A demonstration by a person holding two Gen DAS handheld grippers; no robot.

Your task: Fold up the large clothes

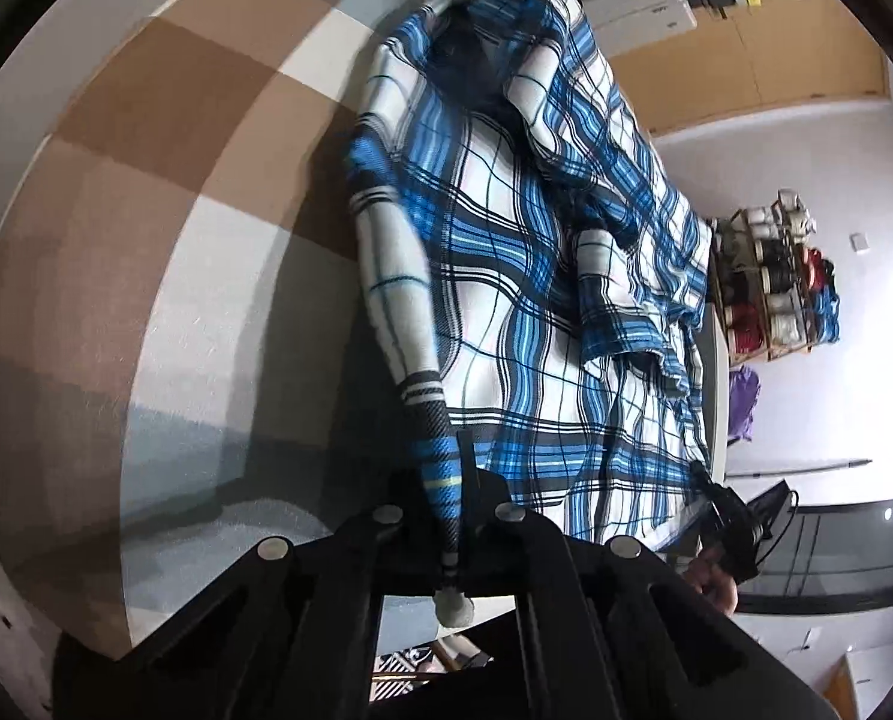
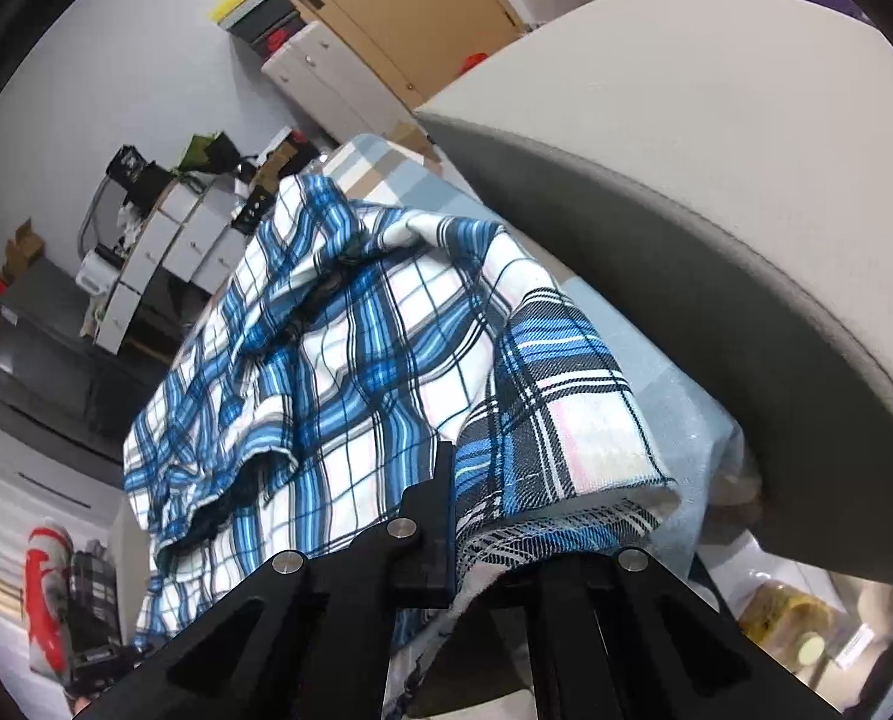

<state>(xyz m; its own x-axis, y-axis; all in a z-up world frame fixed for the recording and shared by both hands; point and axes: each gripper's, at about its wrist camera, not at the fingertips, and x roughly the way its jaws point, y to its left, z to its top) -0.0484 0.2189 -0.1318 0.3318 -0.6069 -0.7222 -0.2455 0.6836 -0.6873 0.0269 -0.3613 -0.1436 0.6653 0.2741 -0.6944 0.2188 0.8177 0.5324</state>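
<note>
One large plaid shirt (image 1: 506,276) in blue, white and black woven cotton, rumpled into soft folds, lying across a bed (image 1: 164,276) covered in a checked spread of tan, white and pale grey-blue squares with a faintly napped texture. Long sleeve pulled taut toward the lens, ending in a narrow cuff with a thin yellow stripe. Left gripper (image 1: 455,516), matte black with round silver bolt heads, closed tight on that cuff, a small knot of fabric poking out behind the fingers. Right gripper (image 1: 725,516) seen from the left wrist view as a small black shape pinching the shirt's far hem corner.

From the right wrist view, right gripper (image 2: 482,540) clamped on a doubled hem edge of the shirt (image 2: 350,360), twill weave and stitched seam plainly visible; only one black finger (image 2: 431,516) in sight, the other hidden under cloth. Thick grey foam-like slab (image 2: 716,192) with a rounded edge looming at right.

Behind: tan wooden door (image 2: 386,12), white drawer units (image 2: 170,246), a wooden rack (image 1: 770,276) of yarn spools in white, red, black and blue. No readable writing anywhere.
</note>
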